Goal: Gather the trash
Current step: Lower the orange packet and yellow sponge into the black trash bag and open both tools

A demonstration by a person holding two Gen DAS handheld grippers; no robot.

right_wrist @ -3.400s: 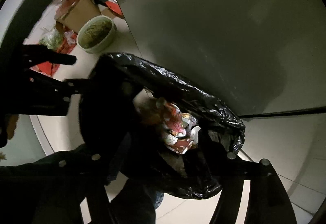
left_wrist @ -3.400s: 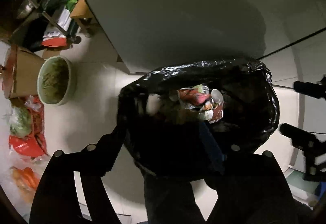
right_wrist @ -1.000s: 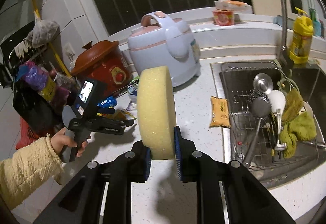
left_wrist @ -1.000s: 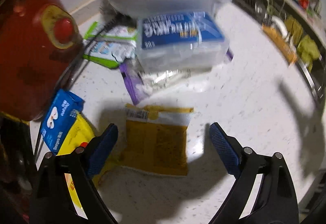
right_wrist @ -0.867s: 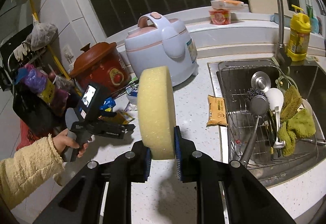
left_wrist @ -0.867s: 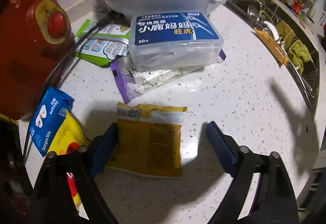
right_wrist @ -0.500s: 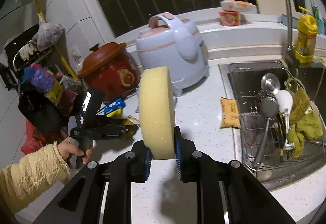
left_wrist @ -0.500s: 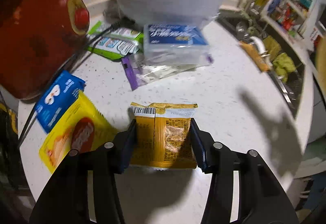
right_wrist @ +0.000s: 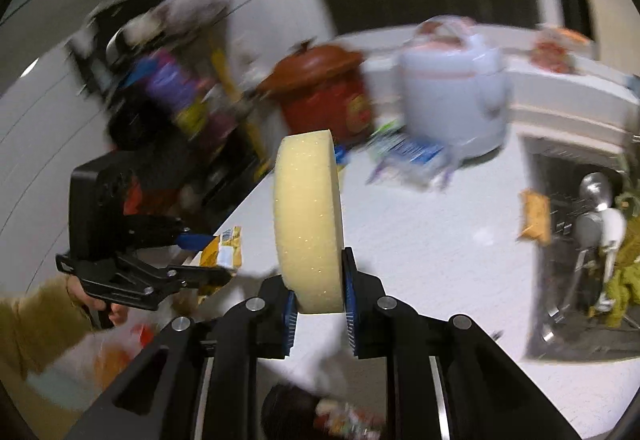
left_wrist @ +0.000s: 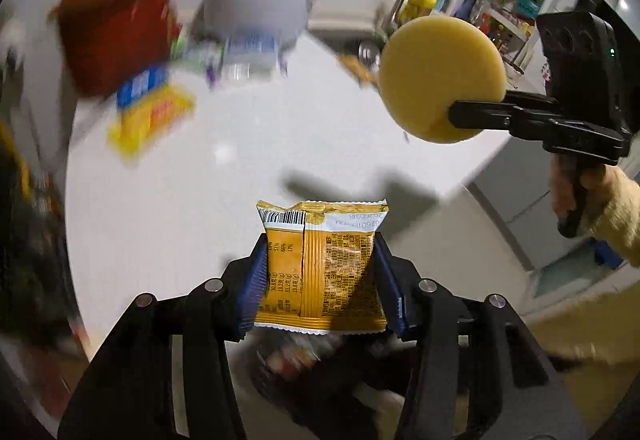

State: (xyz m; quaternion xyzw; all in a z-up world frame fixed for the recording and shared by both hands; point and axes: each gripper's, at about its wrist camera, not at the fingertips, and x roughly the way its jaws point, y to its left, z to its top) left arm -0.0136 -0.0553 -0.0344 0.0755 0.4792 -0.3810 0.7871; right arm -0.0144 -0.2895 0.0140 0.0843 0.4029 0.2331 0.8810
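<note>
We see the left gripper [left_wrist: 320, 276] with its jaws roughly half closed, the blue pads pressed against both side edges of an orange snack packet [left_wrist: 320, 264], which sits lifted clear of the white tabletop [left_wrist: 248, 180] and roughly over its near edge. The packet faces us back side up, its barcode and printed panel readable. Below it, at the bottom of the left wrist view, we make out a dark bag [left_wrist: 320, 364] with colourful scraps inside, though blur leaves us unsure of what it holds. The right gripper [right_wrist: 318, 304] has its jaws drawn narrow and clamped on the lower rim of a round yellow sponge [right_wrist: 308, 220], which stands on edge above the pads. In the left wrist view that sponge [left_wrist: 440, 78] floats to the upper right, well apart from the packet, with a hand [left_wrist: 592, 196] in a pale yellow sleeve on the grip below. Far back on the tabletop stand a red-brown pot [right_wrist: 324, 92] and a pale rice cooker [right_wrist: 452, 96] side by side, with loose wrappers [right_wrist: 408, 156] lying just in front of them. Another orange packet [right_wrist: 534, 216] lies beside the sink [right_wrist: 588, 240], where utensils and a green cloth rest on a rack.
</note>
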